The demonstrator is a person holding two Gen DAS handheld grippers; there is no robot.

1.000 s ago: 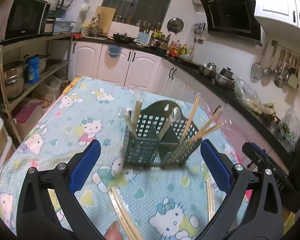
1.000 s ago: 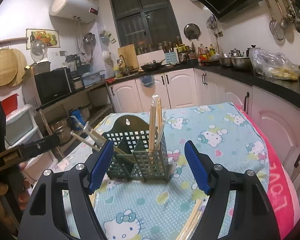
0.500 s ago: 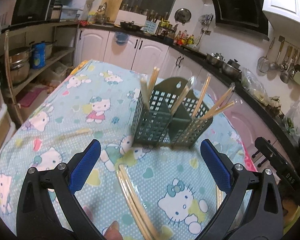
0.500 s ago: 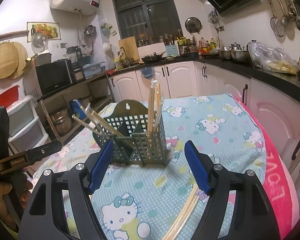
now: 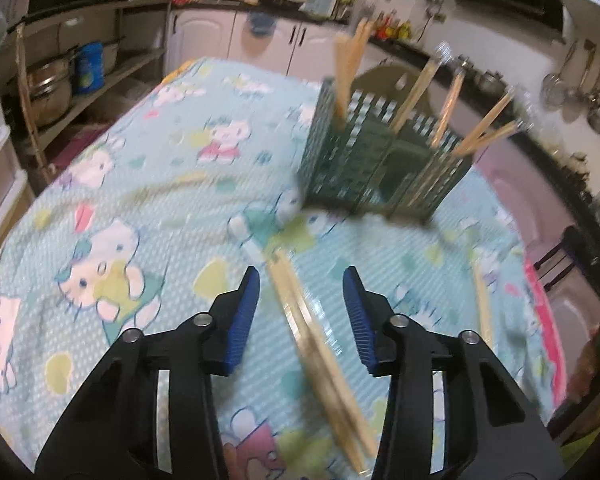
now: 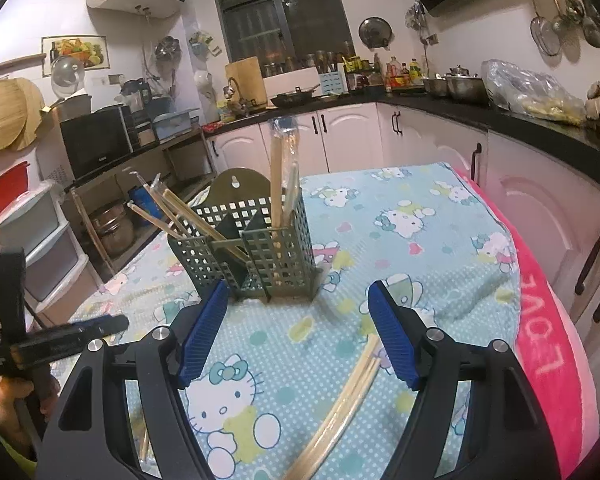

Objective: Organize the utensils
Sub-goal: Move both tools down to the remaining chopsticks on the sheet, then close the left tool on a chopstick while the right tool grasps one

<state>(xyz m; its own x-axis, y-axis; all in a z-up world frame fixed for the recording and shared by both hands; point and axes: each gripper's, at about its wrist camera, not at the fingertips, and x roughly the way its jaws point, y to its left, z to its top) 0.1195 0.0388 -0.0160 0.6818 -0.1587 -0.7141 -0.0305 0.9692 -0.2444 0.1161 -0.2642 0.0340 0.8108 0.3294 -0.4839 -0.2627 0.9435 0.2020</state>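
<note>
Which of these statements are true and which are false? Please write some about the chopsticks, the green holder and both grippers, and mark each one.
1. The left gripper has its pads pressed on the wrapped chopsticks. False: the jaws have just been closing, but gaps remain on both sides.
2. The green holder stands upright on the cartoon-cat cloth. True.
3. The holder is empty. False: several chopsticks stand in it.
4. The right gripper holds nothing. True: another chopstick pair lies on the cloth beneath it.
</note>
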